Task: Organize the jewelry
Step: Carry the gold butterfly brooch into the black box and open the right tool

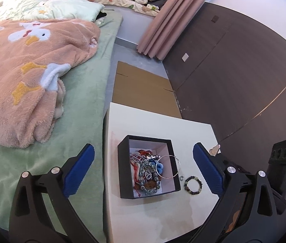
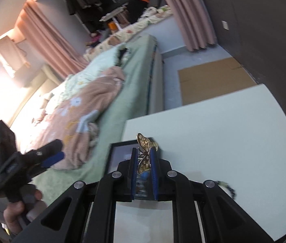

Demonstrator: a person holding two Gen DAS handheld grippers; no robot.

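A black jewelry box (image 1: 123,168) with a white inside stands on the white table (image 1: 155,121). It holds tangled necklaces and beads (image 1: 146,174), and a thin silver bangle (image 1: 168,166) leans on its right rim. A dark beaded bracelet (image 1: 193,184) and a small ring (image 1: 181,178) lie on the table right of the box. My left gripper (image 1: 143,168) is open, held above the box. My right gripper (image 2: 144,158) is shut on a gold butterfly brooch (image 2: 144,141) above the box's edge (image 2: 122,142). The brooch also shows in the left wrist view (image 1: 215,149).
A bed with a green sheet (image 1: 82,93) and a pink duck blanket (image 1: 27,68) lies left of the table. Flat cardboard (image 1: 141,87) lies on the floor behind it. A dark wall panel (image 1: 234,70) runs along the right. Pink curtains (image 1: 167,20) hang at the back.
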